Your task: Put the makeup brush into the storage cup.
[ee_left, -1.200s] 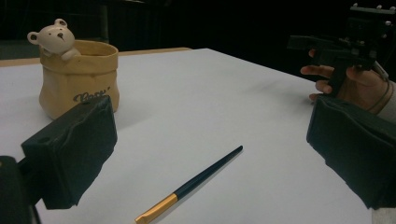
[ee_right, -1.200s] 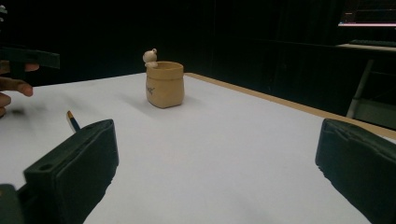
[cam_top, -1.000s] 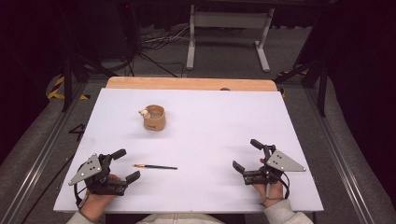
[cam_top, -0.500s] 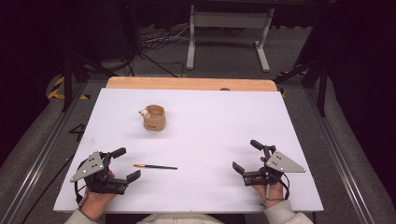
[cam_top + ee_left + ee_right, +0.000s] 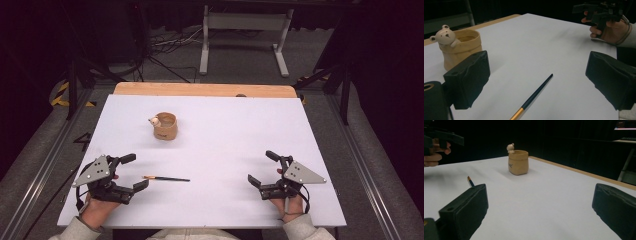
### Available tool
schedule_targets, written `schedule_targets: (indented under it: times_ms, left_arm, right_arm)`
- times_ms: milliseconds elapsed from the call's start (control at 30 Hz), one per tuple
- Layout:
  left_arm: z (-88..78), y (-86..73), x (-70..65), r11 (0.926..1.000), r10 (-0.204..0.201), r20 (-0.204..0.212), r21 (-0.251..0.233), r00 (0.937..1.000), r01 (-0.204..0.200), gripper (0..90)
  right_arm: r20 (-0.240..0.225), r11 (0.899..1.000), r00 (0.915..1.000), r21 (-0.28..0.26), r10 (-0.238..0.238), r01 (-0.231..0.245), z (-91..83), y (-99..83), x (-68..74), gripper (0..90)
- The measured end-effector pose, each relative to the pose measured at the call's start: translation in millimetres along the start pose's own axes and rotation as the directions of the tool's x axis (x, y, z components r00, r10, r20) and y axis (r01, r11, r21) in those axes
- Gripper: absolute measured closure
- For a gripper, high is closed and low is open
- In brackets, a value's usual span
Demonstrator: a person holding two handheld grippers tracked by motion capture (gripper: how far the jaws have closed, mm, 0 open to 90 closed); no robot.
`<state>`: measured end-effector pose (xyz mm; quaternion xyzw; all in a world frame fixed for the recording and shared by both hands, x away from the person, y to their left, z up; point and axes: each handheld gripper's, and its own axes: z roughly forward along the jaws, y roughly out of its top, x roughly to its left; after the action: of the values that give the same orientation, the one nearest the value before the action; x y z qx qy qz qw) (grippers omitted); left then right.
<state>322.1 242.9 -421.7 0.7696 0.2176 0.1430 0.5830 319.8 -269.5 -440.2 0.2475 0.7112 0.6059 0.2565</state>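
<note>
A thin black paintbrush (image 5: 166, 178) with an orange end lies flat near the table's front, just right of my left gripper (image 5: 134, 171). That gripper is open, its jaws apart with nothing between them; the paintbrush (image 5: 534, 96) lies on the table ahead of them. A tan sack-shaped cup (image 5: 165, 125) with a small bear figure on its rim stands upright further back on the left, the cup (image 5: 461, 50) (image 5: 518, 162) showing in both gripper views. My right gripper (image 5: 263, 168) rests open and empty at the front right, far from the brush.
The white table (image 5: 240, 130) has a wooden strip along its far edge. A metal stand (image 5: 243, 35) and cables are on the dark floor beyond. In the left gripper view the other hand (image 5: 610, 30) holds its gripper at the upper right.
</note>
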Motion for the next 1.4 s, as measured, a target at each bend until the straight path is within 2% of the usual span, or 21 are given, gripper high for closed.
schedule_targets:
  times_ms: [133,400,533,600,633,733,800,833,867,900,933,967,1000,1133,1200,1233,1367,1400]
  left_arm:
    - [3.9,7.9,6.8,0.9961,0.019,0.013,0.086,0.9997,-0.02,4.2]
    - [6.3,18.7,13.5,0.9874,0.022,0.051,0.156,0.9985,-0.03,5.3]
    - [7.3,24.7,14.4,0.9817,0.035,0.052,0.185,0.998,-0.044,5.5]
    - [10.0,30.0,14.9,0.9724,0.048,0.057,0.226,0.9973,-0.059,5.5]
    - [10.0,30.0,14.9,0.9724,0.048,0.057,0.226,0.9973,-0.059,5.7]
    - [14.6,36.1,17.1,0.9552,0.054,0.074,0.287,0.9958,-0.073,8.0]
    - [17.3,38.5,18.9,0.9457,0.045,0.094,0.317,0.9945,-0.073,10.5]
    - [19.0,40.1,20.2,0.938,0.043,0.111,0.338,0.9929,-0.078,10.9]
    - [20.2,40.8,20.6,0.9343,0.037,0.12,0.348,0.9921,-0.077,12.3]
    - [22.2,42.7,21.9,0.924,0.035,0.134,0.373,0.9904,-0.083,12.9]
    - [22.2,42.7,21.9,0.924,0.035,0.134,0.373,0.9904,-0.083,13.7]
    - [23.4,43.8,22.6,0.9177,0.03,0.142,0.388,0.9895,-0.083,13.7]
    - [25.4,45.1,23.7,0.9078,0.02,0.151,0.411,0.9883,-0.082,14.1]
    - [29.9,47.3,26.0,0.8829,0.016,0.158,0.461,0.9874,-0.088,14.2]
    - [32.7,47.8,27.0,0.866,0.022,0.157,0.49,0.9873,-0.098,14.4]
    - [32.7,47.8,27.0,0.866,0.022,0.157,0.49,0.9873,-0.098,14.4]
    - [38.1,47.9,27.7,0.8328,0.042,0.157,0.54,0.9868,-0.121,15.4]
    - [39.0,48.0,27.7,0.8277,0.048,0.156,0.547,0.9867,-0.126,15.8]
  right_arm:
    - [-0.004,1.0,1.0,0.003,0.004,-0.004,-0.2,-0.1,-0.2,1.1]
    - [-0.007,1.0,0.9999,0.004,0.01,-0.01,-1.0,-0.8,-0.7,1.4]
    - [-0.012,1.0,0.9998,0.006,0.017,-0.017,-0.8,-1.1,-0.7,1.4]
    - [-0.012,1.0,0.9998,0.009,0.018,-0.018,-0.6,-1.3,-0.8,1.4]
    - [-0.013,1.0,0.9998,0.009,0.018,-0.018,-0.6,-1.5,-1.0,1.4]
    - [-0.015,1.0,0.9997,0.009,0.017,-0.017,-0.5,-1.6,-1.2,1.5]
    - [-0.016,1.0,0.9997,0.008,0.017,-0.017,-0.6,-1.6,-1.2,1.5]
    - [-0.017,1.0,0.9997,0.008,0.018,-0.018,-0.7,-1.6,-1.2,1.5]
    - [-0.016,1.0,0.9997,0.009,0.02,-0.02,-0.7,-1.7,-1.1,1.5]
    - [-0.016,1.0,0.9997,0.011,0.021,-0.021,-0.7,-1.8,-1.1,1.5]
    - [-0.016,1.0,0.9997,0.011,0.021,-0.021,-0.7,-1.8,-1.1,1.5]
    - [-0.02,1.0,0.9995,0.013,0.024,-0.024,-0.6,-2.0,-1.2,1.6]
    - [-0.023,1.0,0.9994,0.012,0.025,-0.025,-0.6,-2.2,-1.3,1.6]
    - [-0.025,0.999,0.9993,0.015,0.029,-0.029,-0.7,-2.5,-1.4,1.8]
    - [-0.026,0.999,0.9992,0.017,0.03,-0.029,-0.6,-2.7,-1.4,1.9]
    - [-0.026,0.999,0.9992,0.017,0.03,-0.029,-0.6,-2.7,-1.4,1.9]
    - [-0.029,0.999,0.999,0.02,0.032,-0.032,-0.3,-2.8,-1.1,2.1]
    - [-0.03,0.999,0.999,0.022,0.032,-0.031,-0.4,-2.8,-1.1,2.2]
